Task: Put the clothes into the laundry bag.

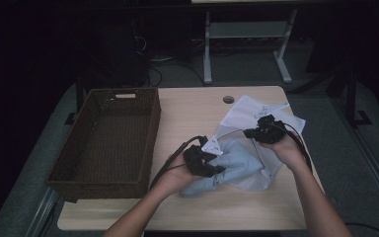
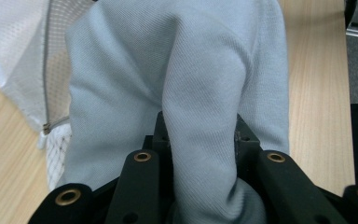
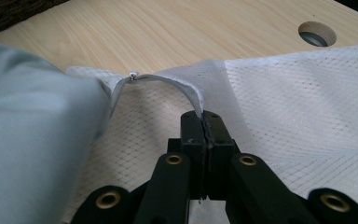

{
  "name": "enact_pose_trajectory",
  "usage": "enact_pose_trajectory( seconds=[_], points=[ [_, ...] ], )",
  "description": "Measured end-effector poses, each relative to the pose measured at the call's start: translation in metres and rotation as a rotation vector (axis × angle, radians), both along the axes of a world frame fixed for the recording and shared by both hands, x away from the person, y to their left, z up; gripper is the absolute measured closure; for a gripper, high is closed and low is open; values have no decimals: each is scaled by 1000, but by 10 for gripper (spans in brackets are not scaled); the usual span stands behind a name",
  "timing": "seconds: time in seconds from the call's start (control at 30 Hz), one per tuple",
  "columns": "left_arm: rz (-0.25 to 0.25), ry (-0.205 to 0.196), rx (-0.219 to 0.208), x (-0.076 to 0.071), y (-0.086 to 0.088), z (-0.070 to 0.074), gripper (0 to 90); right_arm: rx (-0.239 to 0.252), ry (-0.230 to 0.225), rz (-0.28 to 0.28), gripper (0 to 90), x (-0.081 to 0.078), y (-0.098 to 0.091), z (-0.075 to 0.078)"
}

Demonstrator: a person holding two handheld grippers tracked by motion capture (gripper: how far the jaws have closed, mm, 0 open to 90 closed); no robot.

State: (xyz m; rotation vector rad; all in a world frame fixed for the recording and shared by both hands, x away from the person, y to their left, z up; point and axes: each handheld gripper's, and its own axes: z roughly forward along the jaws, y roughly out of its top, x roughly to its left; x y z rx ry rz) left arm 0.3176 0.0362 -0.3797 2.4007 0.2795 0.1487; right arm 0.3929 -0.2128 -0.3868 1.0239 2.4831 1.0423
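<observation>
A pale blue garment [image 1: 234, 165] lies bunched on the wooden table [image 1: 187, 113], partly inside a white mesh laundry bag [image 1: 246, 111]. My left gripper [image 1: 212, 165] is shut on a thick fold of the blue garment [image 2: 200, 116], which fills the gap between its jaws. The mesh bag's zipper edge [image 2: 49, 93] runs just left of that fold. My right gripper [image 1: 256, 132] is shut on the rim of the mesh bag [image 3: 198, 95] and lifts it into an arch at the bag's mouth. The blue garment [image 3: 32, 135] bulges at the left of the right gripper view.
A dark woven basket [image 1: 106, 143] stands on the left part of the table, its inside bare. A round cable hole [image 1: 228, 99] sits near the table's far edge. Bare wood lies in front of the bag. White desk legs [image 1: 207, 49] stand on the floor beyond.
</observation>
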Motion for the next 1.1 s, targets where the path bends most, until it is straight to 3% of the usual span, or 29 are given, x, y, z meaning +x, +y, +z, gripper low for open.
enact_pose_trajectory(
  seconds=[0.23, 0.57, 0.87, 1.1],
  points=[
    [0, 24, 17, 12, -11, -12, 699, 1, -1, 5, 881, -1, -1, 0],
    [41, 61, 37, 32, -17, -24, 698, 2, 5, 6, 881, -2, -3, -1],
    [143, 59, 46, 47, -13, -30, 698, 5, 5, 23, 882, -5, 1, -1],
    [217, 41, 89, 53, -6, -34, 698, 11, 12, 45, 882, -8, 4, 0]
  ],
)
